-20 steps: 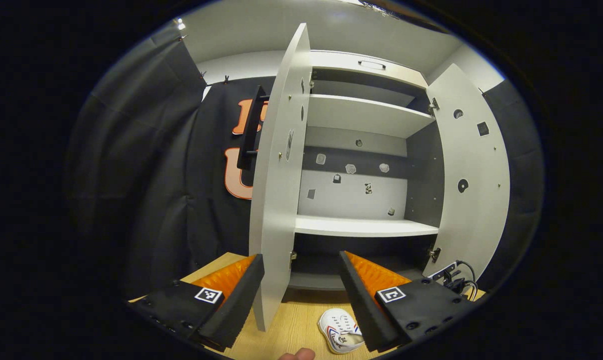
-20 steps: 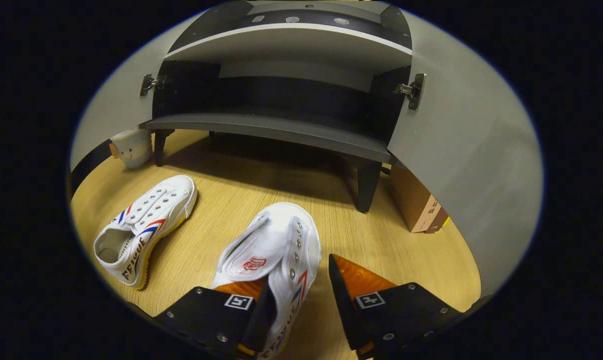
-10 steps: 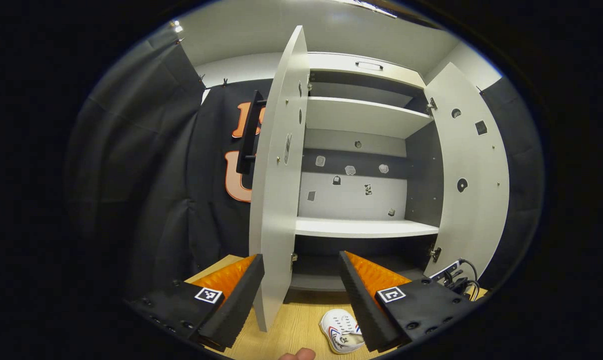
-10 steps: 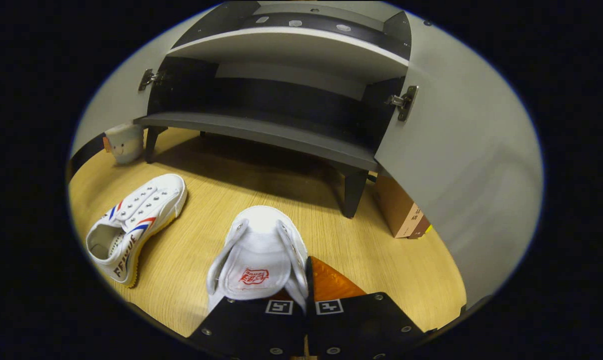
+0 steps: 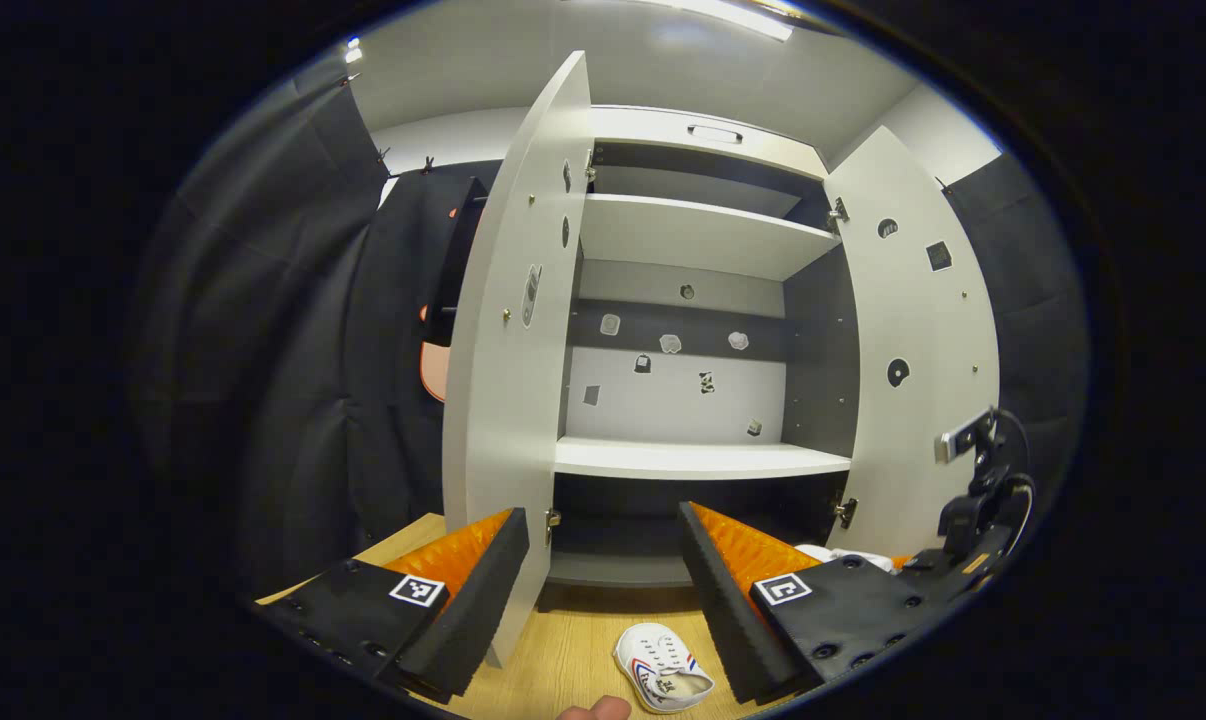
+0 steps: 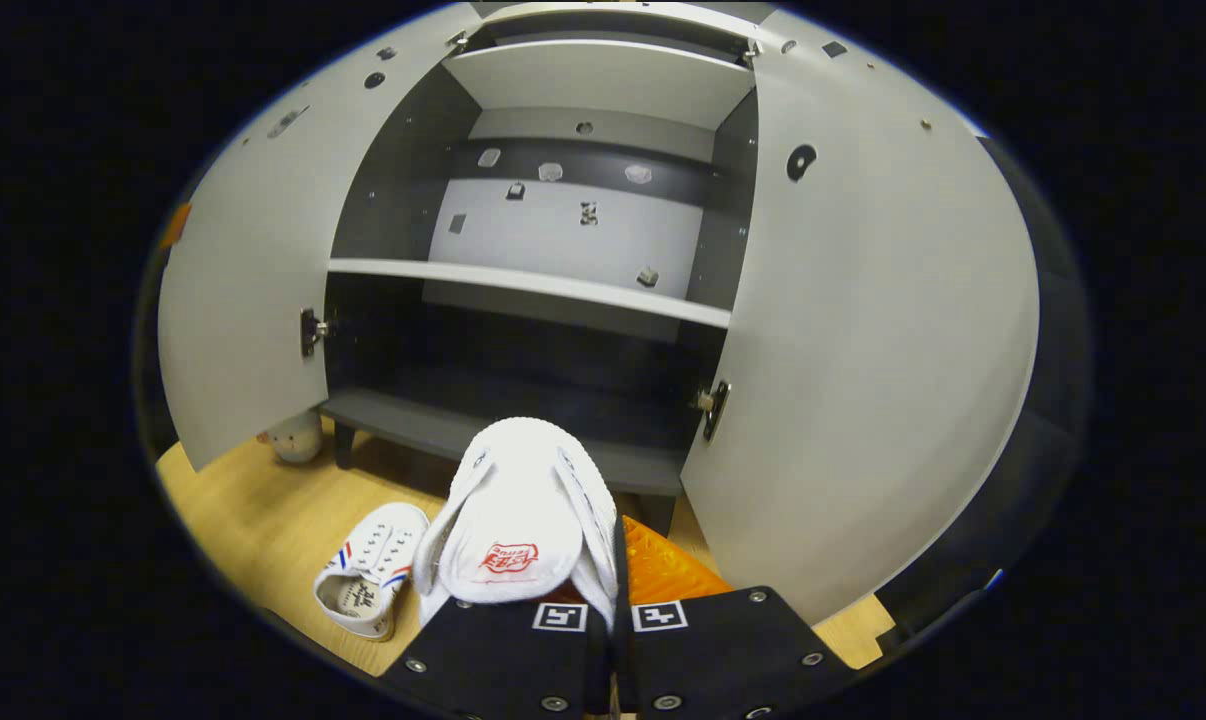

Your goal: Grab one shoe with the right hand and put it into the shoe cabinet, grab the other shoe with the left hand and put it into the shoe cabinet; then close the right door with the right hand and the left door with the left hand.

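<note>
Light wooden flooring [image 6: 263,520] runs under your tall grey shoe cabinet [image 6: 563,220], which stands in front of you with dark draped cloth [image 5: 293,350] behind it in the left gripper view. Both of its doors hang wide open: the left door [image 5: 508,340] swings out toward your left gripper, and the right door [image 6: 863,330] fills much of the right side of the right gripper view. Inside you have a pale middle shelf [image 6: 533,285] and a dark bottom shelf [image 6: 443,430], both bare.

Your right gripper [image 6: 611,590] has its fingers pressed together on the side wall of a white canvas shoe with a red logo on its tongue [image 6: 523,500]; you hold it off the floor, toe pointing at the cabinet's bottom opening. In the left gripper view that same gripper [image 5: 973,520] sits low at the right, beside the right door.

Your left gripper [image 5: 603,570] is spread wide, holding nothing, its fingers framing the lower edge of the left door.

Your second white shoe with red and blue stripes [image 6: 368,585] lies on the floor just ahead of the cabinet, also seen between your left fingers [image 5: 658,675].

A small white plush toy [image 6: 295,440] sits by the cabinet's front left leg.
</note>
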`<action>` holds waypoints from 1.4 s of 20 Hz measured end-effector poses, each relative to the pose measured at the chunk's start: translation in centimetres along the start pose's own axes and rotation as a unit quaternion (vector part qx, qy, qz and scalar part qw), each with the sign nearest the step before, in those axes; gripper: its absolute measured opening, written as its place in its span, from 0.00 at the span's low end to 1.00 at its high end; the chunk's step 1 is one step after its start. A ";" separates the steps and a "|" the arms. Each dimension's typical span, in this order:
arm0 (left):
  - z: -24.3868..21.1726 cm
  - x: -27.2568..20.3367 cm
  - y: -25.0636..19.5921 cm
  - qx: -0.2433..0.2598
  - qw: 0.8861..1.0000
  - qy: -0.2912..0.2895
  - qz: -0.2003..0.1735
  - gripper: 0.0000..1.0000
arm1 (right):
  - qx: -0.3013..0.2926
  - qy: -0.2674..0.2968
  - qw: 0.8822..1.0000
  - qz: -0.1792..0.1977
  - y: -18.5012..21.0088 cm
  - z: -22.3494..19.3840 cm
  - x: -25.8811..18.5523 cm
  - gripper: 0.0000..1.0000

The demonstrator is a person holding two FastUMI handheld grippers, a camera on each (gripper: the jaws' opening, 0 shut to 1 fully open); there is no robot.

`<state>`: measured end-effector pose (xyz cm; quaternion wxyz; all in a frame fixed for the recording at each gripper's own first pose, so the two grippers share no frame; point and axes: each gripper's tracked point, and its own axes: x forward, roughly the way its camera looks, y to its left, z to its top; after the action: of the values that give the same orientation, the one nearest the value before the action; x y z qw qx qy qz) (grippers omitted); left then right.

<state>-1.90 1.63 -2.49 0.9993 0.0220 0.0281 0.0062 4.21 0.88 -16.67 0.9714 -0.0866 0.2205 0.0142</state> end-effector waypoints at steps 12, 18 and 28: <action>-0.5 0.1 -2.4 -0.006 0.999 -0.001 -0.041 0.96 | 0.012 -0.101 0.994 -0.035 -2.0 24.1 11.5 0.02; -0.5 0.5 -2.2 0.014 0.999 0.003 -0.039 0.96 | -0.004 -0.023 0.997 -0.078 -2.8 24.2 23.7 0.02; -1.0 0.5 -2.1 0.008 0.999 0.007 -0.040 0.96 | 0.001 0.057 0.996 -0.076 -2.1 20.1 29.6 0.12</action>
<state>-1.40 -0.45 -3.61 0.9983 0.0288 0.0361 -0.0342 39.67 2.05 -11.25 0.9557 -0.1029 0.2681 -0.0646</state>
